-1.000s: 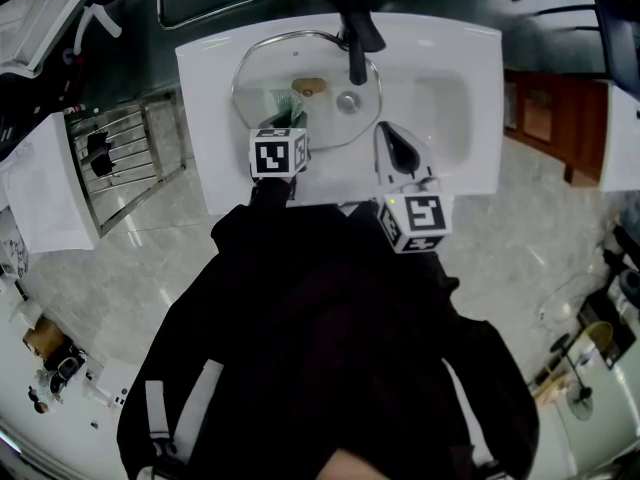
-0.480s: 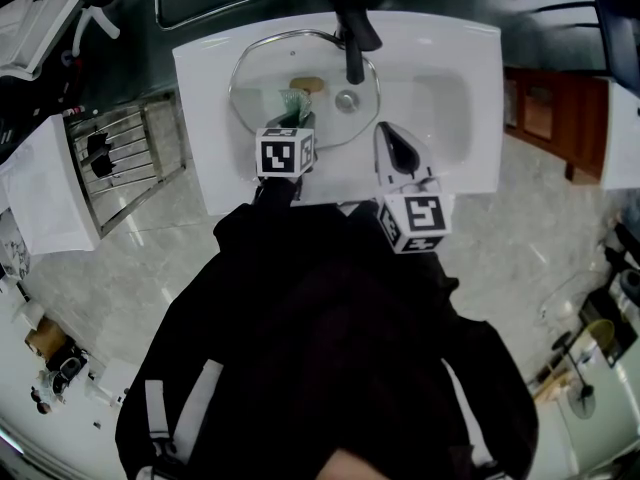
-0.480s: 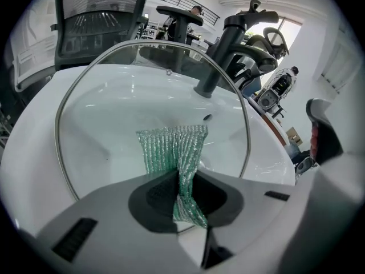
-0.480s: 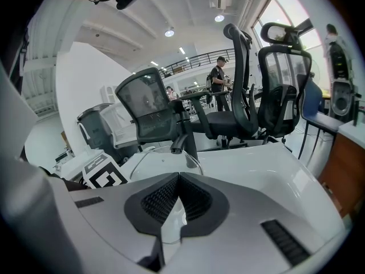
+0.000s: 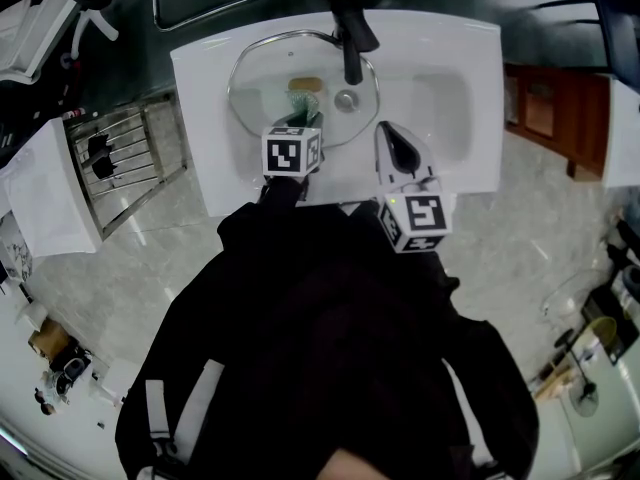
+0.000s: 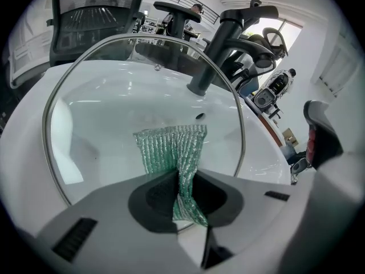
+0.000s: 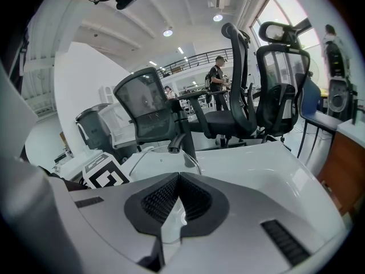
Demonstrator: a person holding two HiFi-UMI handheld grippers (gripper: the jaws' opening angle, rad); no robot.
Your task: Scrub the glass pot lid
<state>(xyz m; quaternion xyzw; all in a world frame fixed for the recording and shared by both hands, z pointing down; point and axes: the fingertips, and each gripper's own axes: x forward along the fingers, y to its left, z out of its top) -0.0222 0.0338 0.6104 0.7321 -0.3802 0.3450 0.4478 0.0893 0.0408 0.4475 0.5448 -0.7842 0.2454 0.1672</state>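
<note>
The round glass pot lid (image 5: 258,80) with a metal rim rests in the white sink (image 5: 470,58), under the black faucet (image 5: 352,46). My left gripper (image 5: 291,126) is shut on a green scouring cloth (image 5: 289,102) pressed against the glass. In the left gripper view the cloth (image 6: 169,144) fans out from my left gripper (image 6: 183,194) onto the lid (image 6: 102,119). My right gripper (image 5: 384,134) is at the lid's right rim. In the right gripper view my right gripper (image 7: 178,203) is shut on the lid's rim (image 7: 191,160), which arcs towards the faucet (image 7: 181,137).
A tan object (image 5: 305,85) and the drain (image 5: 346,99) show through the glass. A metal rack (image 5: 125,158) stands left of the sink, a wooden cabinet (image 5: 548,118) to the right. Office chairs (image 7: 245,90) stand behind the sink.
My left gripper has slid the green cloth a little to the right and further across the lid. The right gripper and the lid have stayed in place.
</note>
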